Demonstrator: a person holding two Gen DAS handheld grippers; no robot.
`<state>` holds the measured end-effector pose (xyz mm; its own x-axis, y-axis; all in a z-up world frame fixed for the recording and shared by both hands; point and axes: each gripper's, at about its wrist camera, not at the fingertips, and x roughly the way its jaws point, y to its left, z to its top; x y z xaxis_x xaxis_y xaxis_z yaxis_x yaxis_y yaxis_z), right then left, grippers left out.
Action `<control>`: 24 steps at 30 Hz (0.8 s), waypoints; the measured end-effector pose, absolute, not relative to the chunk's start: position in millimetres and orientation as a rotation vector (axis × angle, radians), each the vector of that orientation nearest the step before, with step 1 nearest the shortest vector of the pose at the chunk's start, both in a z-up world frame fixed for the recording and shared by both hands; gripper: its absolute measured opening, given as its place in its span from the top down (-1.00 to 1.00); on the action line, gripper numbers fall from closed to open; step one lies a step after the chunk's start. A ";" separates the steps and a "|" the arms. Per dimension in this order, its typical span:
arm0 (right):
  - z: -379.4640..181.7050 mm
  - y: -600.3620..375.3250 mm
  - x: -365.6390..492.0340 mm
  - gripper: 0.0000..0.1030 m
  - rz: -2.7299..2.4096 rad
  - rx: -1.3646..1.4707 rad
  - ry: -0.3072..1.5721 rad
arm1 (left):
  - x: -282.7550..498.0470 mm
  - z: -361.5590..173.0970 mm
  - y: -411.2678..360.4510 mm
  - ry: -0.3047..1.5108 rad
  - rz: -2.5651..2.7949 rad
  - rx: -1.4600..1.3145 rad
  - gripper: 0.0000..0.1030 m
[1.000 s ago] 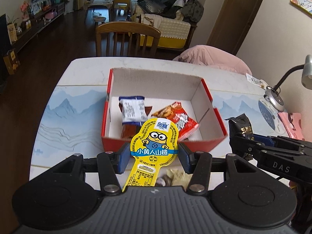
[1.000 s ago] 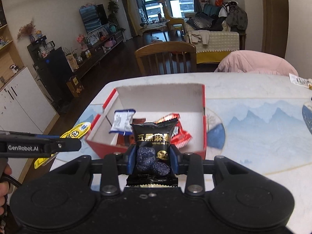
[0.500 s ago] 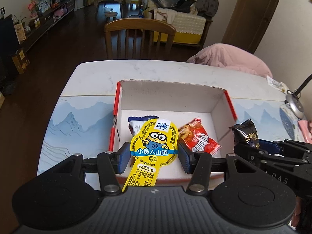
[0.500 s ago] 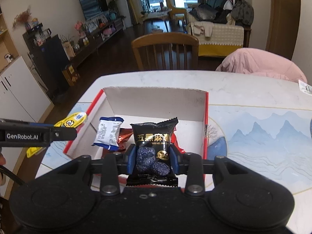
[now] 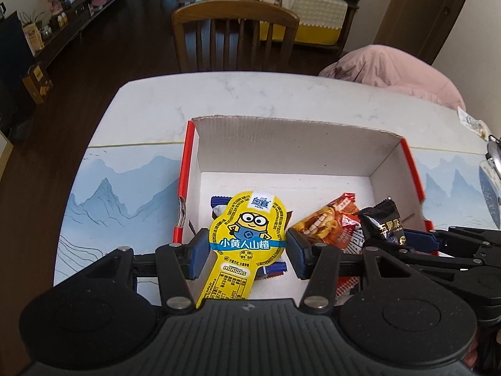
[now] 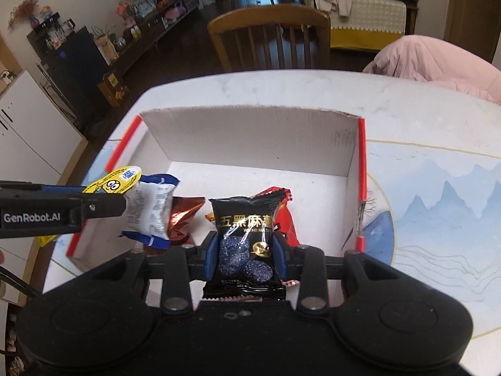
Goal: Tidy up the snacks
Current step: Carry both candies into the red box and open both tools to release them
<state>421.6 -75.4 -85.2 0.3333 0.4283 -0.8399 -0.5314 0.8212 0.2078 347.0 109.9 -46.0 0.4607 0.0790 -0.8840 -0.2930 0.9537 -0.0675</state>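
Snacks number five in view: two are held and three lie in the one open cardboard box point(image 5: 292, 139) with red outer walls; the left gripper point(image 5: 247, 252) clamps a flat yellow cartoon packet point(image 5: 247, 235) between its blue pads, the packet standing up from the jaws above the near left part of the box; the right gripper point(image 6: 245, 252) is closed on a black packet point(image 6: 245, 219) with gold lettering, held upright over the near middle of the box; seen from the left wrist camera, that black packet point(image 5: 383, 219) sits just to the right of the left gripper, near the box's right wall; beyond and below the right gripper's fingers lie a white-and-blue packet point(image 6: 152, 210), a brown foil packet point(image 6: 183, 217) beside it, and a red packet point(image 6: 281, 210) partly hidden behind the black one; the box rests on one white table point(image 5: 150, 116) with a blue mountain print; one wooden chair point(image 5: 235, 36) stands at the far edge of the table, and one pink quilted garment point(image 5: 394, 73) lies far right.
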 end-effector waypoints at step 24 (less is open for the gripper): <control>-113.6 -58.2 437.2 0.26 0.649 -0.165 1.127 | 370.5 -83.7 115.2 1.152 0.242 -0.206 -0.02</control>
